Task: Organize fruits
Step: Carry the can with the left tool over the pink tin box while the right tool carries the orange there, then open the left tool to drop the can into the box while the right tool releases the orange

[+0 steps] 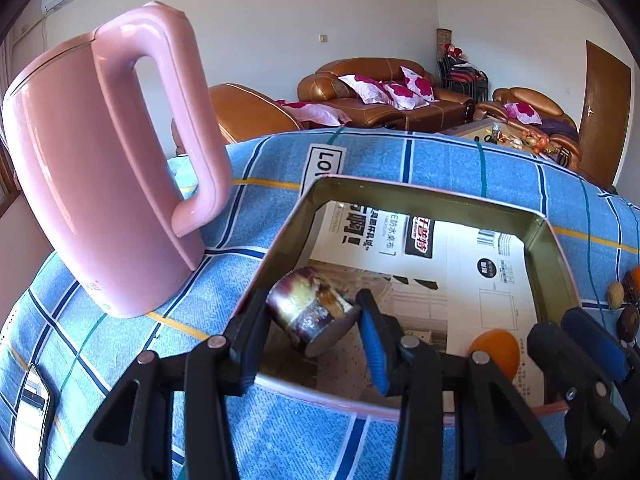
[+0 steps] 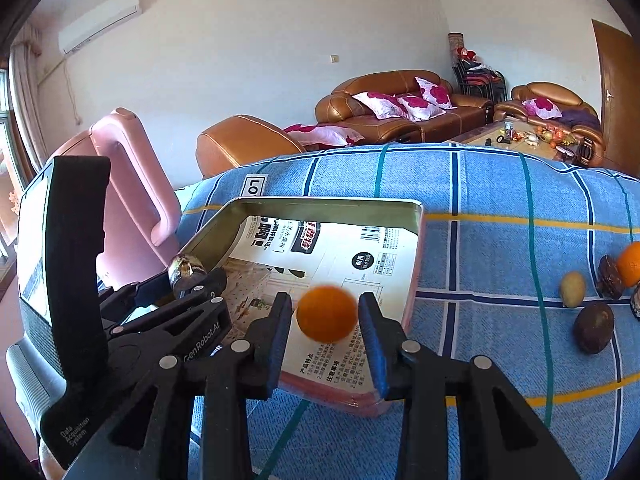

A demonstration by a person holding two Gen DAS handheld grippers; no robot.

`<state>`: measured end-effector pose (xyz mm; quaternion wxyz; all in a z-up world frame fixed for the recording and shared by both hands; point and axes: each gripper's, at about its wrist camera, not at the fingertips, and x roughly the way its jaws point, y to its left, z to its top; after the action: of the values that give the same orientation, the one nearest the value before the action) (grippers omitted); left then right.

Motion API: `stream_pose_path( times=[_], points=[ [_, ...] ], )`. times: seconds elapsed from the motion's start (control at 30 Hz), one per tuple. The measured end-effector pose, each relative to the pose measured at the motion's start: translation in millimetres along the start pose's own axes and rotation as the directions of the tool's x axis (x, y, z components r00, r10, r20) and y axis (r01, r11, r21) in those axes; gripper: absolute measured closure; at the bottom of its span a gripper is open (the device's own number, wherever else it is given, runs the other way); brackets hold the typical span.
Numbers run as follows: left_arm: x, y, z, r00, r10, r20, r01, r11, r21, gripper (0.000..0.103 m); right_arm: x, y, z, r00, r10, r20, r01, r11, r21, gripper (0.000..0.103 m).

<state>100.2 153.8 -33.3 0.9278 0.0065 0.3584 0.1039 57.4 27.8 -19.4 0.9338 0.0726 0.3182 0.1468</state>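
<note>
A shallow tin box (image 1: 420, 194) lined with printed paper lies on the blue checked cloth; it also shows in the right wrist view (image 2: 416, 256). My left gripper (image 1: 314, 320) is shut on a purple, mottled fruit (image 1: 310, 308) and holds it over the box's near left corner. My right gripper (image 2: 325, 316) has its jaws around an orange (image 2: 327, 313), blurred, just above the box's near right part; small gaps show on both sides. The orange also shows in the left wrist view (image 1: 496, 350).
A pink kettle (image 1: 108, 160) stands left of the box. Several loose fruits lie on the cloth to the right: a dark brown one (image 2: 594, 327), a yellow one (image 2: 572, 289), another orange (image 2: 630, 268). A phone (image 1: 34, 412) lies near left.
</note>
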Motion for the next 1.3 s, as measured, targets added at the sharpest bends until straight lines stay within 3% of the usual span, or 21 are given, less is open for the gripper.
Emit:
stream_pose_path(
  times=[0.13, 0.27, 0.37, 0.5, 0.53, 0.6, 0.73, 0.8, 0.9, 1.07, 1.3],
  points=[
    [1, 2, 0, 1.0, 0.006, 0.001, -0.006, 1.0, -0.008, 0.057, -11, -5, 1, 0.998, -0.009, 0.055, 0.007, 1.0, 0.024, 0.065],
    [-3, 4, -1, 1.0, 0.007, 0.021, -0.007, 1.0, -0.024, 0.055, -24, -11, 3, 0.988, -0.09, 0.129, 0.085, 0.995, 0.043, 0.065],
    [-10, 3, -1, 0.999, -0.01, 0.051, 0.012, 0.999, -0.031, 0.041, -33, -17, 6, 0.97, -0.161, 0.18, 0.153, 0.986, 0.058, 0.064],
    [-27, -2, -1, 0.989, 0.012, 0.145, -0.009, 1.0, -0.018, 0.017, -47, -20, 7, 0.931, -0.246, 0.27, 0.237, 0.969, 0.065, 0.031],
    [-30, -2, -1, 0.986, 0.014, 0.166, -0.011, 1.0, -0.018, 0.013, -50, -20, 7, 0.918, -0.264, 0.295, 0.256, 0.964, 0.067, 0.028],
    [-35, 0, 0, 0.981, 0.003, 0.193, 0.003, 0.999, -0.033, 0.003, -55, -18, 8, 0.895, -0.296, 0.335, 0.295, 0.954, 0.055, 0.027],
    [-36, 3, 3, 0.978, -0.023, 0.209, 0.034, 0.998, -0.05, 0.003, -59, -17, 8, 0.839, -0.389, 0.38, 0.412, 0.911, 0.025, 0.027],
    [-38, 2, 1, 0.977, -0.024, 0.21, 0.035, 0.998, -0.049, 0.003, -62, -19, 10, 0.824, -0.403, 0.398, 0.43, 0.903, 0.024, 0.027],
    [-39, -2, 1, 0.977, -0.035, 0.209, 0.046, 0.998, -0.046, 0.003, -63, -22, 9, 0.817, -0.407, 0.409, 0.441, 0.898, 0.012, 0.027],
    [-47, -9, -6, 0.975, -0.06, 0.214, 0.069, 0.997, -0.036, 0.003, -55, -26, 7, 0.839, -0.406, 0.363, 0.426, 0.904, 0.028, 0.027],
    [-54, -22, -12, 0.968, -0.073, 0.238, 0.072, 0.997, 0.011, 0.003, -61, -32, -2, 0.844, -0.412, 0.344, 0.43, 0.903, 0.027, 0.027]
  ],
)
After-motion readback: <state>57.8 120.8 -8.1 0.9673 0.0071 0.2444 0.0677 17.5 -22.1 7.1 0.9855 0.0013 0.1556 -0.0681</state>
